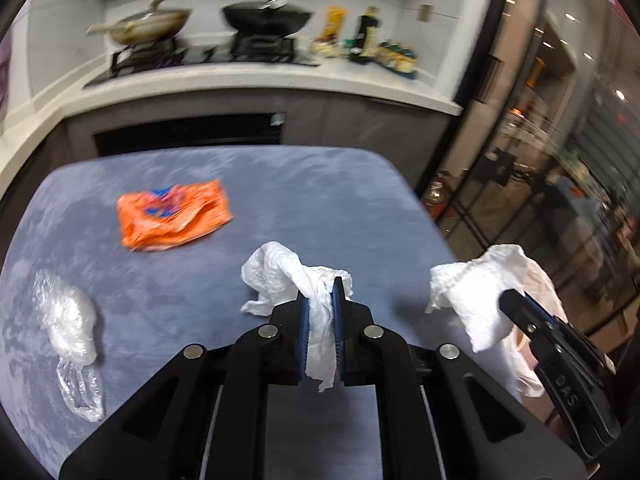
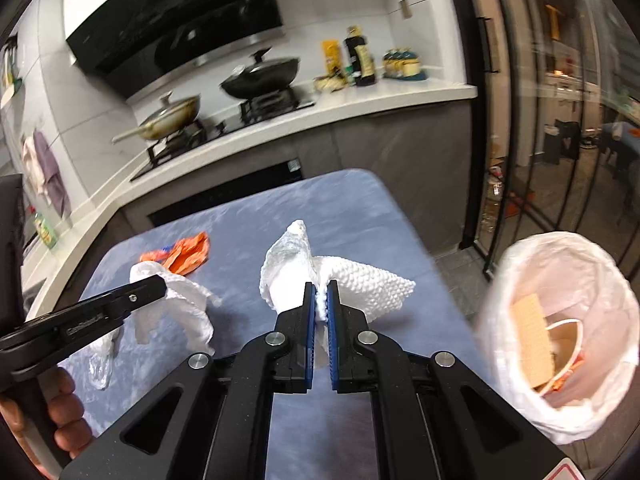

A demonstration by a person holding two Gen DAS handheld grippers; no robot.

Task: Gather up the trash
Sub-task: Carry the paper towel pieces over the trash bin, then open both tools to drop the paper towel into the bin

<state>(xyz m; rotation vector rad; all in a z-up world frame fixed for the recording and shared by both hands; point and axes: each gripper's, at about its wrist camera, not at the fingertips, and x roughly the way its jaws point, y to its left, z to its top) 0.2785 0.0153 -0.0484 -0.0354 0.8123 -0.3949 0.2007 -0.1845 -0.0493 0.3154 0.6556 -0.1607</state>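
My left gripper (image 1: 321,292) is shut on a crumpled white tissue (image 1: 280,276) and holds it above the blue-grey table (image 1: 320,200). My right gripper (image 2: 321,292) is shut on a white paper towel (image 2: 360,284) near the table's right edge; it also shows in the left wrist view (image 1: 476,284). An orange wrapper (image 1: 172,214) lies on the far left of the table. A clear plastic bag (image 1: 68,320) lies at the left edge. A bin lined with a white bag (image 2: 560,332) stands to the right of the table, with trash inside.
A kitchen counter (image 1: 280,80) with a stove, two pans (image 1: 268,16) and bottles (image 1: 366,36) runs behind the table. Glass doors (image 2: 560,120) stand at the right. A hand (image 2: 60,412) holds the left gripper.
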